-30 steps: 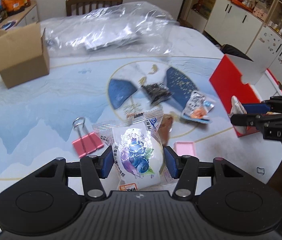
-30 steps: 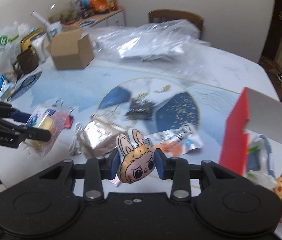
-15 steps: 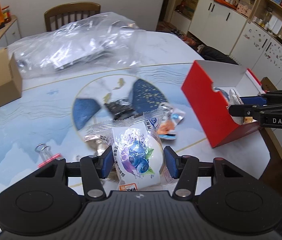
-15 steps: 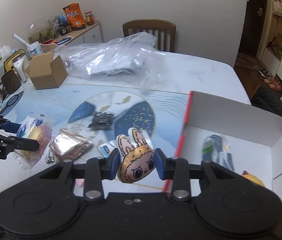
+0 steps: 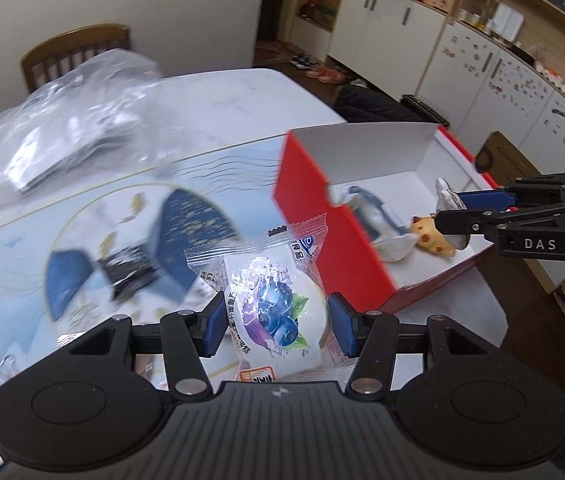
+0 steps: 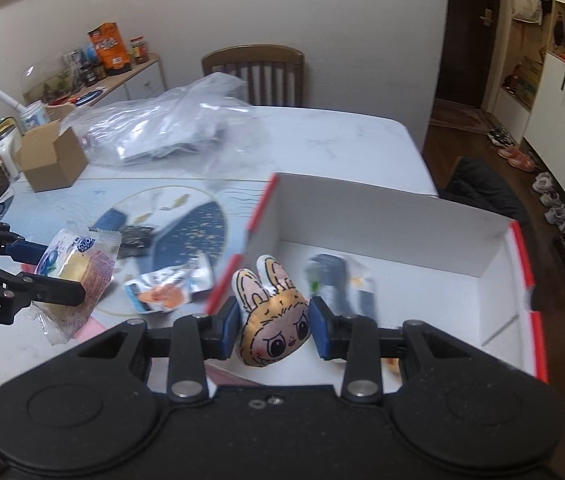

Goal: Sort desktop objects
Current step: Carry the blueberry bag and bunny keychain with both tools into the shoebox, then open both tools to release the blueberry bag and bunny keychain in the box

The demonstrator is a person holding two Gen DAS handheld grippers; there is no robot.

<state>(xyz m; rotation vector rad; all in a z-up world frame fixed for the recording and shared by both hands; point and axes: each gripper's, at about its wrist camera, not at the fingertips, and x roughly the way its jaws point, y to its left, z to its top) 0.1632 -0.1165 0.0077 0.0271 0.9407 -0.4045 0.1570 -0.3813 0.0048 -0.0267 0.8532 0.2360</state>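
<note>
Two carries advanced | left hand-held gripper (image 5: 276,330) clamped on snack (image 5: 276,316), lower centre, short of box (image 5: 318,216) | right hand-held gripper (image 6: 274,330) clamped on doll (image 6: 272,326), now over box; release likely next.

The snack packet (image 5: 274,312) is glossy clear plastic film, glinting over its printed blueberry label. The rabbit-eared toy (image 6: 272,322) looks like soft matt cloth. The red box (image 6: 410,236) is smooth card, white inside. The crumpled bag (image 6: 170,128) is shiny transparent plastic. The chair (image 6: 254,72) is varnished brown wood.
</note>
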